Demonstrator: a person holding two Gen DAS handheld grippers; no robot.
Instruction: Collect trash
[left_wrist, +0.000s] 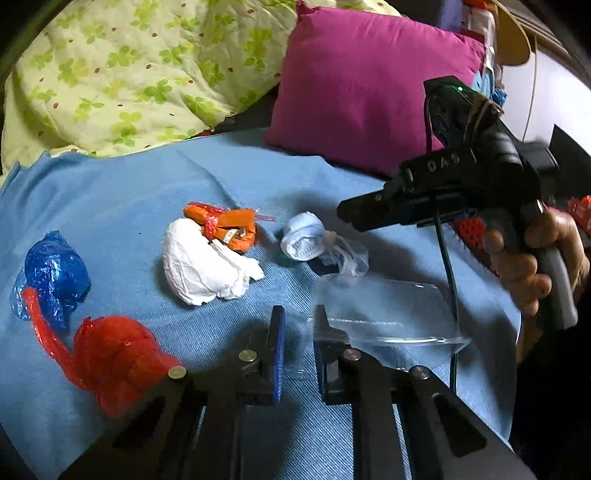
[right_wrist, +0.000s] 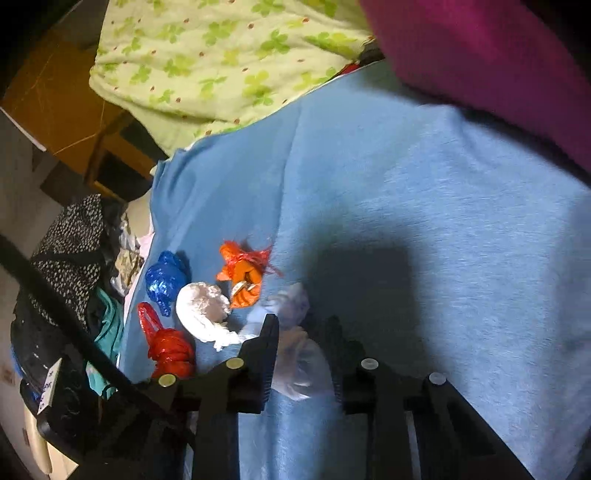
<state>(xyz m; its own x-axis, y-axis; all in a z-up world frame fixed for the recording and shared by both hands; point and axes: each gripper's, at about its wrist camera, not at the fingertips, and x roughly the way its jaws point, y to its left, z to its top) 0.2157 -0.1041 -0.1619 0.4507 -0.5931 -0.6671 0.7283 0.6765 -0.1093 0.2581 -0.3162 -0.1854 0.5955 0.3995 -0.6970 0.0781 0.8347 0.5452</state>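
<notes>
A blue bed sheet (left_wrist: 147, 192) fills most of both views and carries all the trash. At 11 o'clock on it in the left wrist view lies a green clover quilt (left_wrist: 122, 74), and at 1 o'clock a magenta pillow (left_wrist: 369, 85) leans against the far edge. In the right wrist view a heap of dark clothes (right_wrist: 74, 236) sits off the bed at 9 o'clock.

The right tongs (left_wrist: 347, 216) come in from 3 o'clock, gripped by a hand (left_wrist: 535, 266), with a black cable (left_wrist: 448, 266) hanging down across the clear plastic bag (left_wrist: 388, 306). That bag lies flat at 5 o'clock, just beyond the left tongs (left_wrist: 299, 332), which are drawn narrow on its near edge; a faint film of it shows between the jaws.

The white paper wad (left_wrist: 199, 266) sits near the middle. The red plastic bag (left_wrist: 118, 358) is at 8 o'clock, touching the left tongs' frame, and the blue plastic bag (left_wrist: 55, 273) is at 9 o'clock, just beside it. The orange wrappers (left_wrist: 229, 225) rest against the wad's far side.

The pale bundle (left_wrist: 306, 236) lies at the centre, right of the wad. In the right wrist view its loose plastic tail fills the gap of the right tongs (right_wrist: 303, 332), which are closed on it; that view is blurred there.
</notes>
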